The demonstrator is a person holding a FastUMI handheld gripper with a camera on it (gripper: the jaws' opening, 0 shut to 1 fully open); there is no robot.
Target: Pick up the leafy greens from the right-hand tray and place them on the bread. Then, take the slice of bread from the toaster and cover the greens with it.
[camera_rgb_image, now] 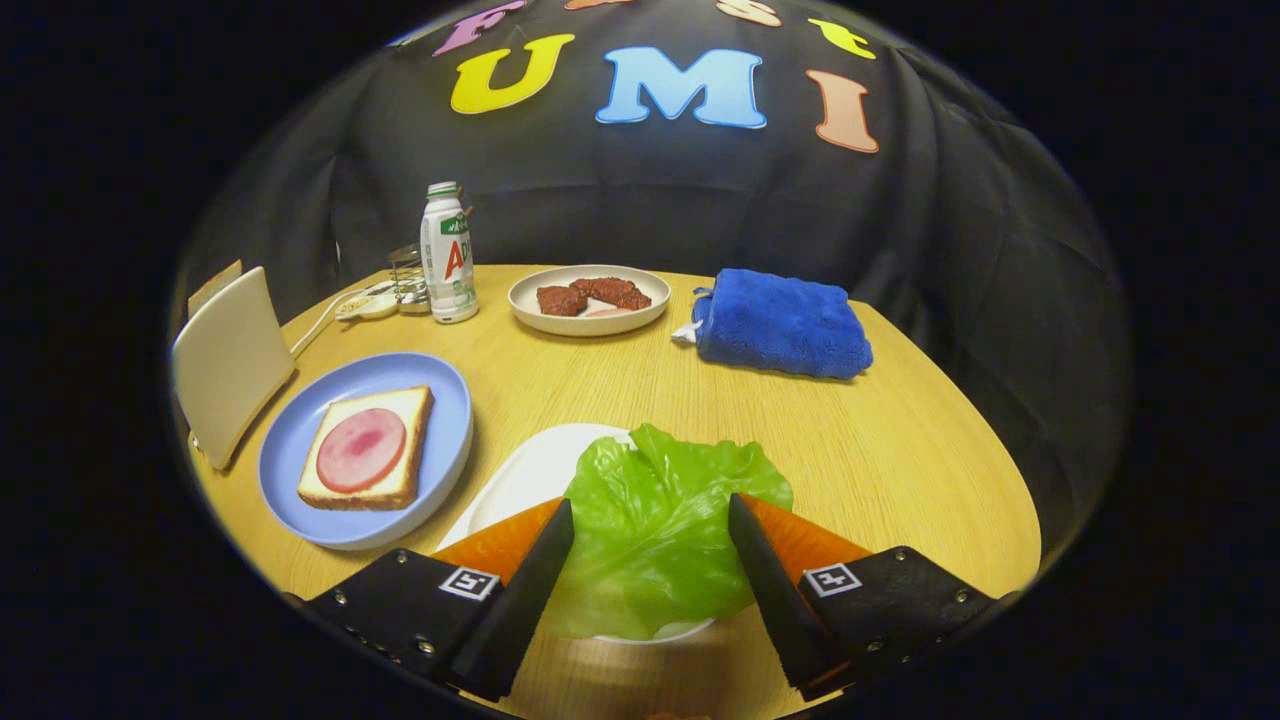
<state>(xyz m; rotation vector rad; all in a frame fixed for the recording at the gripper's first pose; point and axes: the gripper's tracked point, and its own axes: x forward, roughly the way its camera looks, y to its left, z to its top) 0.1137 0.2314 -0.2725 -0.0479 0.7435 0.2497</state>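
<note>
One lettuce leaf [655, 530] lies on a white tray [530, 475] directly between the two fingers of the claw [650, 520], which are spread wide on either side of it. Whether the fingers touch the leaf's edges cannot be told, and they do not press it together. The leaf is bright green and crinkled, and it covers much of the tray, with one edge hanging toward the claw over the tray's near rim.

Ahead of the left finger and off to that side sits a blue plate [440, 400] holding a slice of bread [400, 475] with a round pink slice of ham [361, 450] on top. The plate lies near the tray but apart from it. Further out on that same side stands a cream toaster [228, 362], just beside the plate; what its slot holds is not visible from here.

Well beyond the fingers, at the far side of the wooden counter [900, 450], a white plate [588, 312] carries pieces of dark red meat [593, 294]. Beside that plate, toward the left finger's side, a white drink bottle [447, 253] stands upright, with a small metal rack [407, 277] and a white power strip [368, 302] next to it. Beyond the right finger rests a folded blue towel [780, 322], well apart from the tray.
</note>
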